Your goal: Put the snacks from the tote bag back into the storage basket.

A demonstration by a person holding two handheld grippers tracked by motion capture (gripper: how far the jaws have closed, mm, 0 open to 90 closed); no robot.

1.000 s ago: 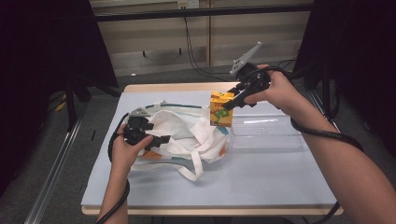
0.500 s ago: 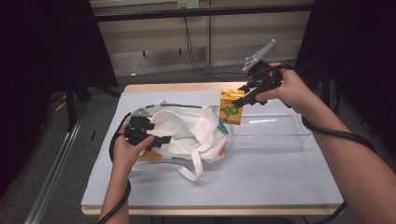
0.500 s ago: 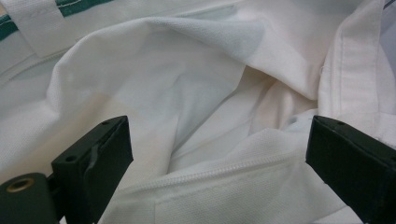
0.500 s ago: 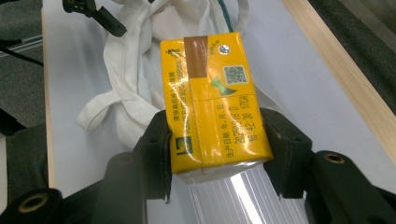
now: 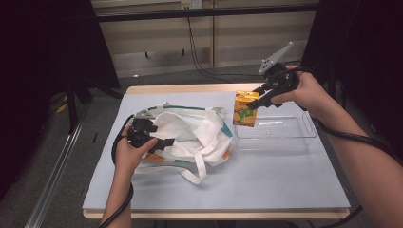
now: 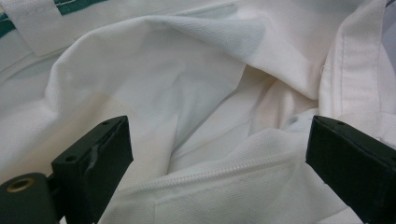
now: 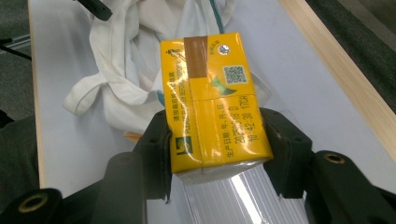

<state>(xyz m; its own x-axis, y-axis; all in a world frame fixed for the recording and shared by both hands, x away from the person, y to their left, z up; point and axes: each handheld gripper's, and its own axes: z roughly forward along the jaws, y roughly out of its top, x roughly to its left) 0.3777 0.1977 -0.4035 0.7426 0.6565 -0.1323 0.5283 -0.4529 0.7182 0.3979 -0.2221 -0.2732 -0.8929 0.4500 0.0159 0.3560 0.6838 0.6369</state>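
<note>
We are looking at a pale blue-grey table (image 5: 266,185) with dark curtains around it. A clear plastic tray (image 5: 280,137) is lying at its right, a crumpled white cloth bag (image 5: 190,135) at its left. The yellow drink carton (image 5: 245,109) is hanging above the tray's left end, near the bag, its printed side glossy. The right gripper (image 5: 256,102) is clamping it on both sides. The left gripper (image 5: 164,142) is holding its jaws spread wide at the bag's opening; we cannot tell whether they are touching the cloth.
</note>
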